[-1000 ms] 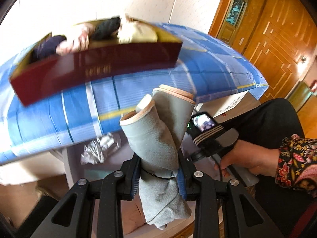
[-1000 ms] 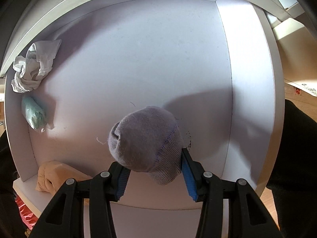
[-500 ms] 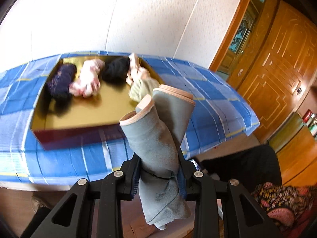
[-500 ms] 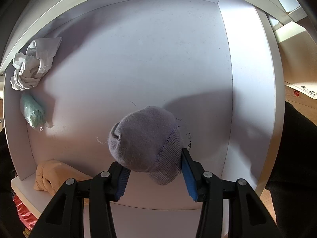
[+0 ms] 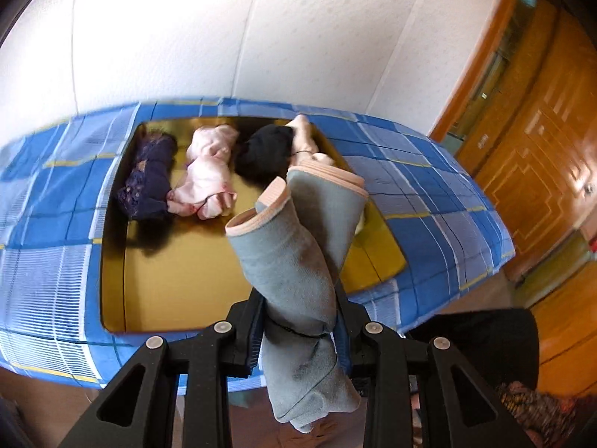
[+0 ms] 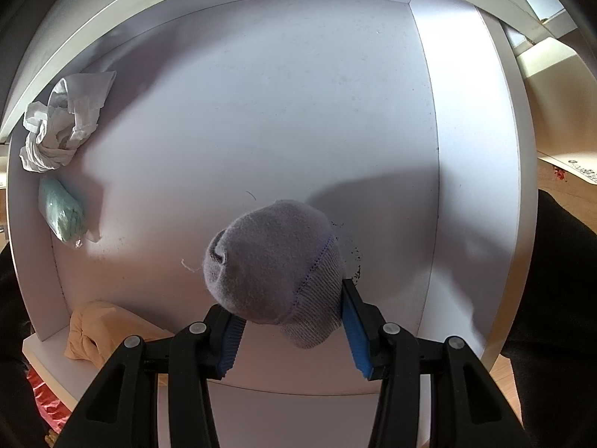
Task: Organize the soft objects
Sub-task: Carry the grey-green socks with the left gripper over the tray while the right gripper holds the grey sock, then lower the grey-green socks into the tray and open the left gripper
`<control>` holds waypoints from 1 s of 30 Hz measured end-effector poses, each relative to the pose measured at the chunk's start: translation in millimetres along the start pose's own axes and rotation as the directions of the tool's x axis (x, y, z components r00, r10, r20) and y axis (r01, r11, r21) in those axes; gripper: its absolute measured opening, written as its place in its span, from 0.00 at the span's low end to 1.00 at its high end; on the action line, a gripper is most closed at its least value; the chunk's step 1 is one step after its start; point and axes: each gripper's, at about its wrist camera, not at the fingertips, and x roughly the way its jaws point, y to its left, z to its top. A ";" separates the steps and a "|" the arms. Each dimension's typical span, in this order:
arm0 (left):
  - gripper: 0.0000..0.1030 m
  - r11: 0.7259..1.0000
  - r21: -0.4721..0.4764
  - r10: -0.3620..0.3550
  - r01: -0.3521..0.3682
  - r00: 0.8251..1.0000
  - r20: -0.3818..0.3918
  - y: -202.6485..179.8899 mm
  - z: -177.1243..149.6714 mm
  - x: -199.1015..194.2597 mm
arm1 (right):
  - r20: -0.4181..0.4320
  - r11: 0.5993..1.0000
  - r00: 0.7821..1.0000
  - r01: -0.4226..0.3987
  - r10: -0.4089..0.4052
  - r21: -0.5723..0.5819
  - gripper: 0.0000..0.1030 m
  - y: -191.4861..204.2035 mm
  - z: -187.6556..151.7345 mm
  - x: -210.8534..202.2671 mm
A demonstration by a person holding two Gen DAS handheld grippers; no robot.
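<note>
Socks are what both hands carry. A grey-blue pair with peach cuffs, tied at its middle by a thin black band, is clamped between the pads of the left hand-held gripper. Its long axis runs along the fingers, cuffs pointing up and away, toes hanging below the jaws. Ahead and below lies the gold-lined box on the blue plaid cloth of the counter. Along its far side lie a dark lace bundle, a pink bundle and a black bundle; the near floor of the box is bare. The coming move, I judge, turns on this: the bare gold floor lies straight ahead of the held pair and down to the left, so the left hand is the one near the box.

The right hand-held gripper is closed on a grey-lilac balled sock and points down into a white drawer, well away from the box as far as either view shows. A white crumpled cloth, a green item in a clear wrapper and a peach cloth sit at the drawer's left side.

The held pair hides part of the box, including a pale item beside the black bundle. The drawer's near edge is cut off by the gripper.
</note>
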 end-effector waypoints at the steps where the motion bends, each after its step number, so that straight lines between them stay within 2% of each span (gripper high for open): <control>1: 0.31 1.000 -0.019 -0.004 0.004 1.000 -0.008 2.8 3.3 4.3 | -0.001 1.000 1.000 -0.001 0.001 0.001 0.47 0.0 0.0 0.4; 5: 0.31 0.998 -0.061 0.000 -0.003 0.999 -0.044 9.1 18.5 25.1 | -0.001 1.000 1.000 -0.003 0.003 -0.001 0.47 0.0 0.1 1.5; 16: 0.31 0.994 -0.052 0.088 -0.095 0.989 -0.123 8.6 75.0 79.6 | -0.004 1.000 1.000 -0.022 0.022 0.010 0.47 -1.4 0.8 5.1; 24: 0.31 0.987 -0.083 0.119 -0.135 0.977 -0.175 12.5 84.2 116.5 | -0.011 0.999 0.999 -0.043 0.043 0.021 0.47 -5.5 3.3 11.5; 30: 0.32 0.985 -0.063 0.143 -0.159 0.968 -0.206 10.6 81.0 129.4 | -0.014 0.998 0.998 -0.055 0.056 0.031 0.48 -9.8 4.0 13.8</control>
